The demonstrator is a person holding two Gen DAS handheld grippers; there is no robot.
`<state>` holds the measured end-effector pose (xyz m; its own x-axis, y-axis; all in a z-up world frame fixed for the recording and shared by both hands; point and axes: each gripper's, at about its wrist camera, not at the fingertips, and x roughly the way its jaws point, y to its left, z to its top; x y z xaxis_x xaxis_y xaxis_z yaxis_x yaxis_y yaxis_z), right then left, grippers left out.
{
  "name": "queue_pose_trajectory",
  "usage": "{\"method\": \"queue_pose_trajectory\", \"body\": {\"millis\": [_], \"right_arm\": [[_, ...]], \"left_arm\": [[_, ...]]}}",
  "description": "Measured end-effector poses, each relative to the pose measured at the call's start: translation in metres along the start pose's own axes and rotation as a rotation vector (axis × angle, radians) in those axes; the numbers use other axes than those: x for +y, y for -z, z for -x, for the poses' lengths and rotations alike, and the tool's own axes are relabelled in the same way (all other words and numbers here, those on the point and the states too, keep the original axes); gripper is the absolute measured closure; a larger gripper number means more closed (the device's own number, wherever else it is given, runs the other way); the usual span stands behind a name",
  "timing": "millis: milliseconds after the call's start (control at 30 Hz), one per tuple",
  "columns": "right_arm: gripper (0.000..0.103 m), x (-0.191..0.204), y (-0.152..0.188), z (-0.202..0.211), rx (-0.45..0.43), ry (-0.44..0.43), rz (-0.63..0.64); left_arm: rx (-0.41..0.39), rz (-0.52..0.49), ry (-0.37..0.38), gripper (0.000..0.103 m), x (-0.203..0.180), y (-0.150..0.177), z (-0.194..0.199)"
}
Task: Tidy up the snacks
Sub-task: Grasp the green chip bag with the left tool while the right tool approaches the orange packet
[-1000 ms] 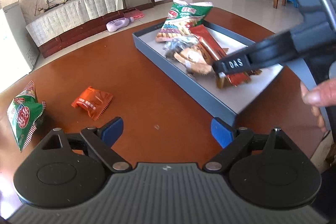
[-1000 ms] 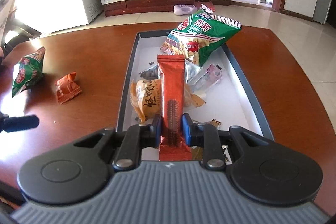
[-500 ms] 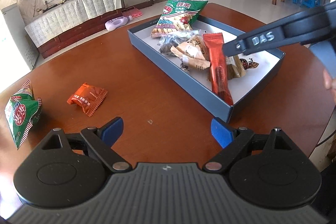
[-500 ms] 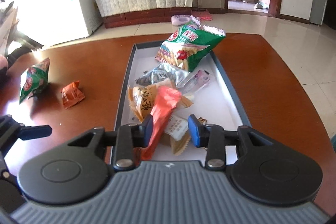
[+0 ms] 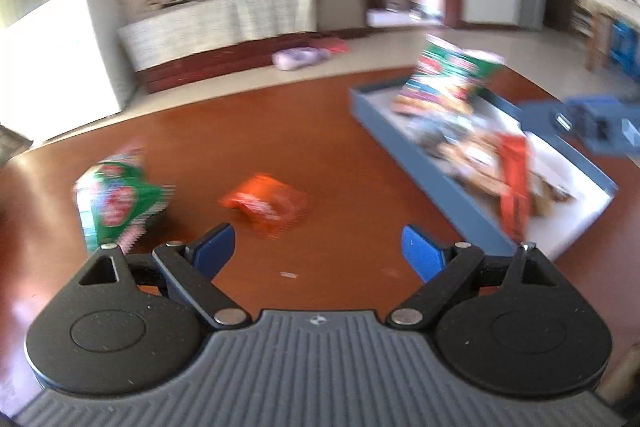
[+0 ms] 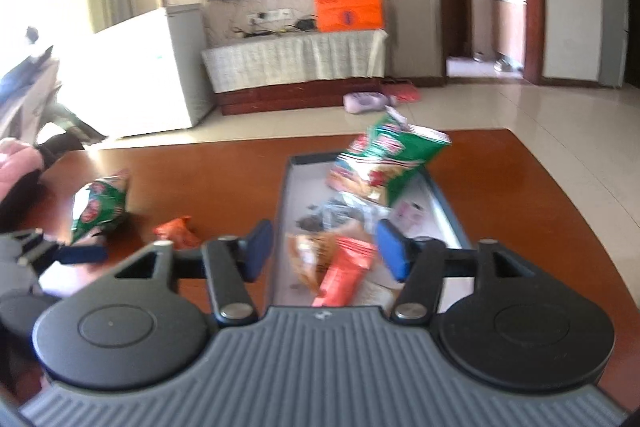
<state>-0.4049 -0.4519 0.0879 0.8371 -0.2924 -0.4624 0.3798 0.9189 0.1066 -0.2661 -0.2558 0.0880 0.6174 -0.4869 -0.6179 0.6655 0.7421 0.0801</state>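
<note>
Left gripper [image 5: 318,249] spread wide and empty, right gripper [image 6: 325,247] likewise. Small crinkly orange foil snack packet [image 5: 266,205] lying centre-left of frame on brown wooden table [image 5: 248,131]. Probably light, soft, slippery; best pinched at crimped edge.

Green-and-red bag [image 5: 118,201], orange packet [image 5: 266,205], blue-grey tray [image 5: 444,183] on a red-brown table [image 5: 256,131].
</note>
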Motion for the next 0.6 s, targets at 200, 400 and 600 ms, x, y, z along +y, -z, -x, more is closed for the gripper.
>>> {"method": "queue_pose_trajectory", "body": {"millis": [200,400,600], "right_arm": [[0.041,0.040,0.002,-0.024,0.050,-0.078,0.067],[0.040,0.079,0.008,-0.046,0.110,-0.147,0.093],[0.040,0.121,0.017,-0.062,0.147,-0.194,0.143]], "left_arm": [[-0.009,0.149,-0.151,0.005,0.063,-0.012,-0.005],[0.003,0.207,-0.271,0.003,0.110,-0.024,-0.021],[0.028,0.337,-0.315,0.002,0.153,-0.033,-0.046]]}}
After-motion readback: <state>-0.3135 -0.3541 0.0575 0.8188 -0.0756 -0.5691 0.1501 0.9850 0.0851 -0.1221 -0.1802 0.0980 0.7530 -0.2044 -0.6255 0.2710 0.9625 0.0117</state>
